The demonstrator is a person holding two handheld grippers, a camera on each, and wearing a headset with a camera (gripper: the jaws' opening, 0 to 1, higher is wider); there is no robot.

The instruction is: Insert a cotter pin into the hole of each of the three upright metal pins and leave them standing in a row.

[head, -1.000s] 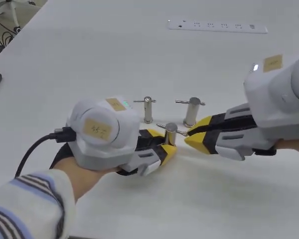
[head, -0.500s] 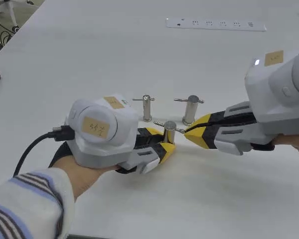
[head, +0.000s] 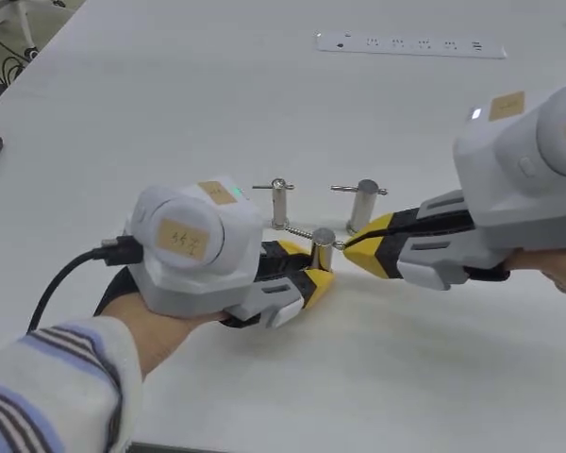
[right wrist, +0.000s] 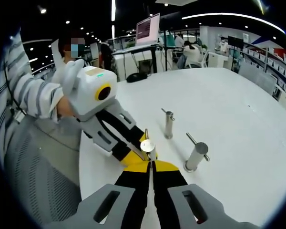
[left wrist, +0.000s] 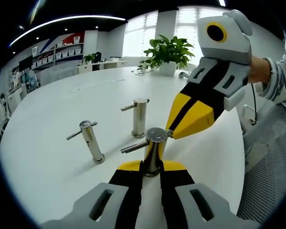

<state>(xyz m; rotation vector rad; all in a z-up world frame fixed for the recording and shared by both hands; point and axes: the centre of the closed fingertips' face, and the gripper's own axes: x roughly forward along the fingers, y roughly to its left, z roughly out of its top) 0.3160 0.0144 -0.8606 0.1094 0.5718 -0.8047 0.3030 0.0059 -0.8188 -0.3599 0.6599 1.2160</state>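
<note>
Right gripper (head: 347, 249) closer, cotter pin (head: 300, 233) deeper through near metal pin (head: 323, 251).

left claw (head: 319, 275) yellow-black | right claw (head: 350, 250) yellow-black | front pin (head: 323, 248) silver | table (head: 198, 104) white | sleeve (head: 47, 396) striped

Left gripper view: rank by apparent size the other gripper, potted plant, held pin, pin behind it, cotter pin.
1. right gripper
2. potted plant
3. held pin and rear pin: alike; the held one is nearer, so unranked
4. cotter pin, in the held pin
</note>
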